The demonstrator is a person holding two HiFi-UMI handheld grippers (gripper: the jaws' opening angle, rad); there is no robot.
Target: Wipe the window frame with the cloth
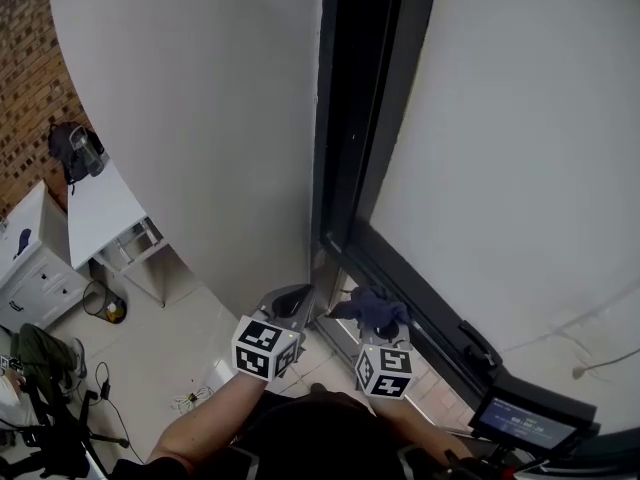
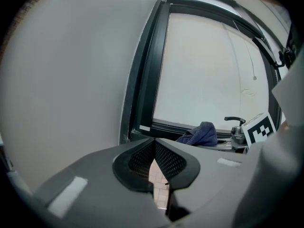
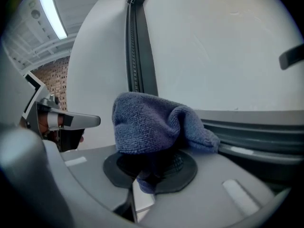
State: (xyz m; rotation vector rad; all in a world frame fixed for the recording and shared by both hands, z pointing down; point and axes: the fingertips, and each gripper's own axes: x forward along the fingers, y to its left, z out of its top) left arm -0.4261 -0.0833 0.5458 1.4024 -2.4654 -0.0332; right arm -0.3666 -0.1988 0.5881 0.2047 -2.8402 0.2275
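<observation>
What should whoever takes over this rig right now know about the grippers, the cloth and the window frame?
Left gripper: jaws together, nothing in them, held by the wall near the frame's lower corner.
Right gripper: shut on the blue cloth, which is bunched over the jaw tips.
The cloth is at the bottom rail of the window frame; contact is unclear.
Done: cloth is in hand. Nothing shows which parts are already wiped.
Left: wipe the frame.

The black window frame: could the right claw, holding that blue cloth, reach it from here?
Probably yes: the right claw holds the blue terry cloth beside the black window frame, nothing between.
</observation>
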